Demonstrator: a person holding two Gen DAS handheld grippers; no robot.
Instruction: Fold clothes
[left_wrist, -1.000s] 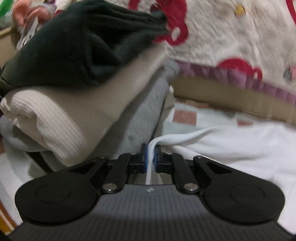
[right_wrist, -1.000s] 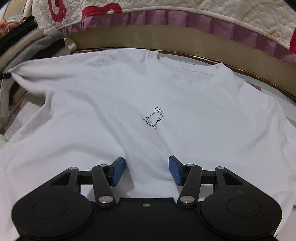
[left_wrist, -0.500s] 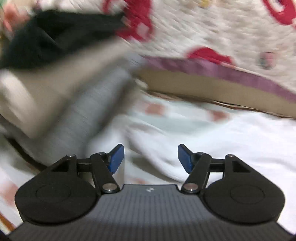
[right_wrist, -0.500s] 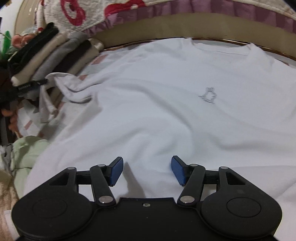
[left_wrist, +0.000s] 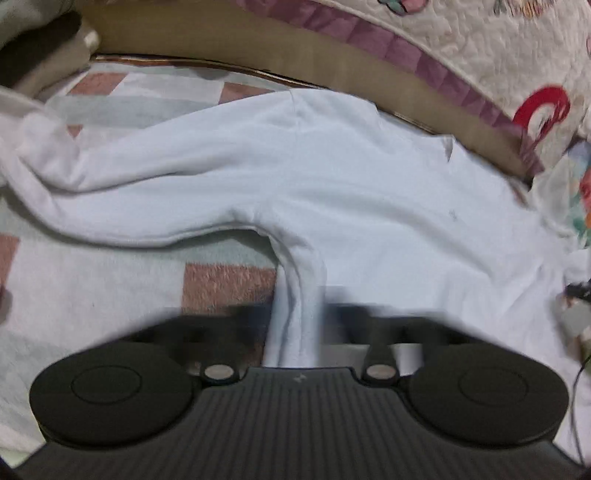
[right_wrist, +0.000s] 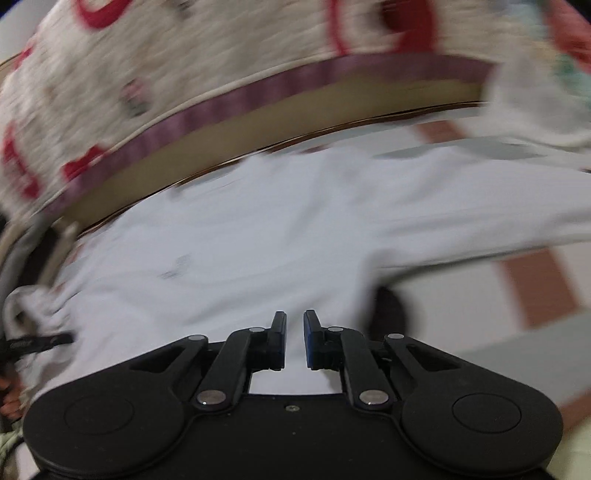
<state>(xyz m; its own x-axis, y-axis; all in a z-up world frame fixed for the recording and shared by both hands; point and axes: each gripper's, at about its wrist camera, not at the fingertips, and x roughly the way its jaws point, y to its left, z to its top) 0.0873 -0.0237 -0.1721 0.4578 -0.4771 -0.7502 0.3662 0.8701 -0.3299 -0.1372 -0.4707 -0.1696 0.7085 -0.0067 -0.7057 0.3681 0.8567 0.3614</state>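
Observation:
A white T-shirt (left_wrist: 332, 192) lies spread on a patchwork bed cover (left_wrist: 110, 280). In the left wrist view my left gripper (left_wrist: 295, 317) is blurred; a bunched side fold of the shirt runs between its fingers, which look closed on it. The left sleeve (left_wrist: 74, 173) trails off to the left. In the right wrist view the shirt (right_wrist: 258, 251) fills the middle. My right gripper (right_wrist: 294, 336) sits low over the shirt's lower part with its blue pads nearly together and white cloth showing in the narrow gap.
A quilted cream cover with red shapes and a purple border (left_wrist: 461, 62) hangs behind a tan bed edge (left_wrist: 258, 48). A stack of folded clothes (left_wrist: 37, 55) sits at the far left. The view from the right wrist is motion-blurred.
My left gripper let go of the sleeve, swung right away from the clothes stack and closed on the shirt's side fold. My right gripper went from wide open to nearly closed and swung right.

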